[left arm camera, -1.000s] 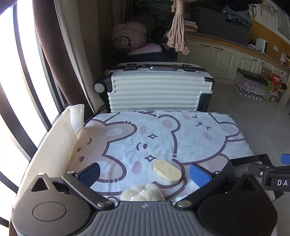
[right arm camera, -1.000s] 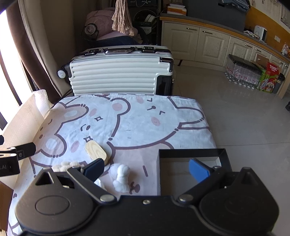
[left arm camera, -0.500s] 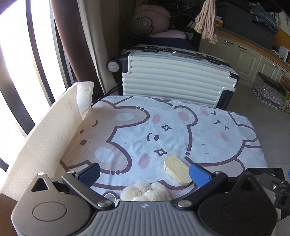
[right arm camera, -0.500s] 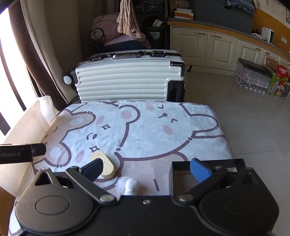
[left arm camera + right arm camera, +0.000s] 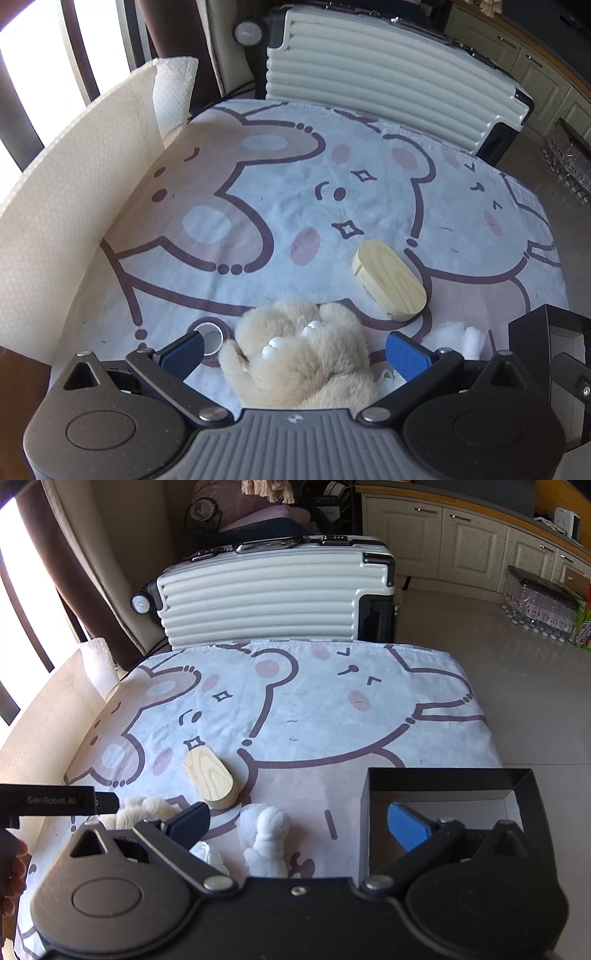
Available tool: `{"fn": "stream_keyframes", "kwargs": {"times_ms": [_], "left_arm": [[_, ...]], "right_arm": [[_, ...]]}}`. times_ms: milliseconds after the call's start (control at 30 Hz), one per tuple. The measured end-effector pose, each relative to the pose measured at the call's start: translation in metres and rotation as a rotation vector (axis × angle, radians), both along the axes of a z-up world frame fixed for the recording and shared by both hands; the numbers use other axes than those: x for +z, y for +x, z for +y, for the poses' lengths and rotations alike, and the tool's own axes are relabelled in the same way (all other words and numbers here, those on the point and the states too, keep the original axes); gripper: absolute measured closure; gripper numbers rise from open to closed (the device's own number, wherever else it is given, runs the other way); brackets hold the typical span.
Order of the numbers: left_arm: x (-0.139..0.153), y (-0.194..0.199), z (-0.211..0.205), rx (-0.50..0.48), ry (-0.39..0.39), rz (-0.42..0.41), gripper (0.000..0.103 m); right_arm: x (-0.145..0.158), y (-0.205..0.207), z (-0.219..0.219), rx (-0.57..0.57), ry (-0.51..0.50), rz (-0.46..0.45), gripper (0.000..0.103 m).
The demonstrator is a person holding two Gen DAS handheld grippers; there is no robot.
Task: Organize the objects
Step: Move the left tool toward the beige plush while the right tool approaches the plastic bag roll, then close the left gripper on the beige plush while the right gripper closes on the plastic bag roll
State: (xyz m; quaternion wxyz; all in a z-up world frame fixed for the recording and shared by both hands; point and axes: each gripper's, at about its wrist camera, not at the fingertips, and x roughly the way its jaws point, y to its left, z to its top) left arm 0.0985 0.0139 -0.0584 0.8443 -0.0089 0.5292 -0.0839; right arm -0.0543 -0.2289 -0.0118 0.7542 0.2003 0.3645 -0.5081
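Plush toy (image 5: 299, 354) lies on the cloth (image 5: 288, 206) between the left gripper's (image 5: 293, 350) spread fingers. Tape roll (image 5: 210, 334) beside its left finger. Wooden block (image 5: 389, 277) ahead-right of the toy. Box (image 5: 443, 790) under the right gripper's (image 5: 299, 821) right finger; knotted rag (image 5: 267, 834) between its fingers. Suitcase (image 5: 273, 598) beyond the cloth's far edge.

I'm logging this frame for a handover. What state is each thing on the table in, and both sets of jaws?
Left gripper: jaws open, either side of the plush toy.
Right gripper: jaws open, holding nothing.
Plush toy: lying on the cloth, not gripped.
Wooden block: lying flat.
Black box: open on top, inside looks empty.
White cloth doll: lying on the cloth.
Tape roll: lying flat.
Suitcase: shut, on its side.
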Motion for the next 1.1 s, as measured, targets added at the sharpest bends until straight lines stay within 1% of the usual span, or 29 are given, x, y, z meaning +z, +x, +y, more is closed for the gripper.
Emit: {"fn": "stream_keyframes", "kwargs": {"times_ms": [67, 200, 300, 400, 567, 667, 733, 833, 867, 900, 933, 967, 1000, 1100], "left_arm": [[-0.009, 0.004, 0.001, 0.008, -0.018, 0.041, 0.0], [-0.023, 0.008, -0.002, 0.015, -0.039, 0.107, 0.0], [-0.032, 0.01, -0.004, 0.022, -0.053, 0.144, 0.0], [-0.039, 0.013, -0.006, 0.035, -0.044, 0.166, 0.0], [-0.048, 0.018, -0.009, 0.059, -0.042, 0.199, 0.0], [-0.051, 0.021, -0.012, 0.067, -0.04, 0.208, 0.0], [-0.054, 0.023, -0.013, 0.072, -0.035, 0.215, 0.0], [-0.059, 0.025, -0.015, 0.083, -0.024, 0.228, 0.0], [-0.061, 0.026, -0.015, 0.087, -0.022, 0.232, 0.0], [-0.062, 0.027, -0.015, 0.09, -0.023, 0.236, 0.0], [-0.064, 0.028, -0.015, 0.093, -0.025, 0.24, 0.0], [-0.065, 0.028, -0.015, 0.097, -0.025, 0.243, 0.0], [-0.067, 0.029, -0.016, 0.102, -0.024, 0.248, 0.001], [-0.071, 0.031, -0.016, 0.111, -0.025, 0.262, 0.001]], "right_arm": [[-0.002, 0.0, -0.001, 0.013, 0.003, 0.01, 0.0], [-0.007, -0.001, -0.005, -0.001, 0.0, 0.019, 0.0], [-0.011, -0.003, -0.005, 0.027, 0.002, 0.01, 0.0], [-0.014, -0.003, 0.001, 0.08, -0.022, 0.007, 0.0], [-0.021, -0.001, 0.003, 0.112, 0.005, 0.018, 0.0], [-0.027, 0.002, 0.004, 0.131, 0.012, 0.045, 0.0], [-0.03, 0.003, 0.005, 0.153, 0.033, 0.053, 0.0], [-0.036, 0.002, 0.004, 0.191, 0.094, 0.055, 0.0], [-0.038, 0.002, 0.003, 0.195, 0.106, 0.065, 0.002], [-0.04, 0.002, 0.003, 0.198, 0.115, 0.077, 0.013], [-0.042, 0.002, 0.002, 0.201, 0.125, 0.092, 0.019], [-0.044, 0.003, 0.002, 0.206, 0.137, 0.101, 0.028], [-0.046, 0.003, 0.002, 0.216, 0.155, 0.108, 0.034], [-0.054, 0.009, 0.003, 0.261, 0.222, 0.131, 0.043]]}}
